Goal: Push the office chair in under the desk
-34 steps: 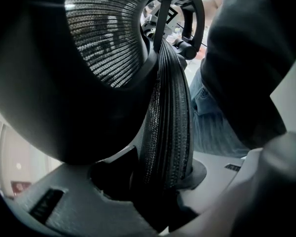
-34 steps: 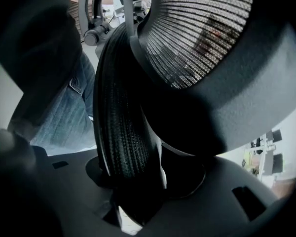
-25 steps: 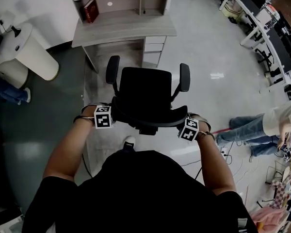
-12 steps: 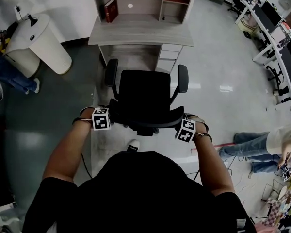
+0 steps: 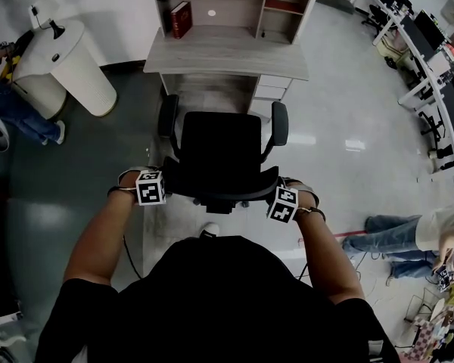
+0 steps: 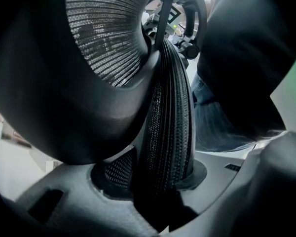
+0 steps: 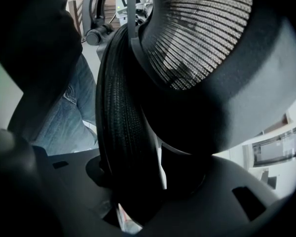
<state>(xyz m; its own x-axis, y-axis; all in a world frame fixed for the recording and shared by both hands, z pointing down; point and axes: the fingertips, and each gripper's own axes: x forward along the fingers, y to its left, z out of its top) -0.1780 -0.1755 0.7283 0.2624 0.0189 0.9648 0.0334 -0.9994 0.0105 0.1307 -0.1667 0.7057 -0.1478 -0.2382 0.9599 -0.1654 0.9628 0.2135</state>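
Head view shows the surface [image 5: 227, 55] nearer than a second ago: the office chair [image 5: 219, 146] has rolled over the floor [image 5: 348, 89] toward its front edge, seat not yet underneath. The left hand-held gripper [image 6: 160, 179] and right hand-held gripper [image 7: 143, 181] each clamp the chair's backrest [image 5: 219, 186] at its top rim.

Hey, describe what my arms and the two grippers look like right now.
Black short sleeves, forearms bare. The left gripper and right gripper each carry a white cube with black square markers. Their fingers are grey moulded plastic with round pads.
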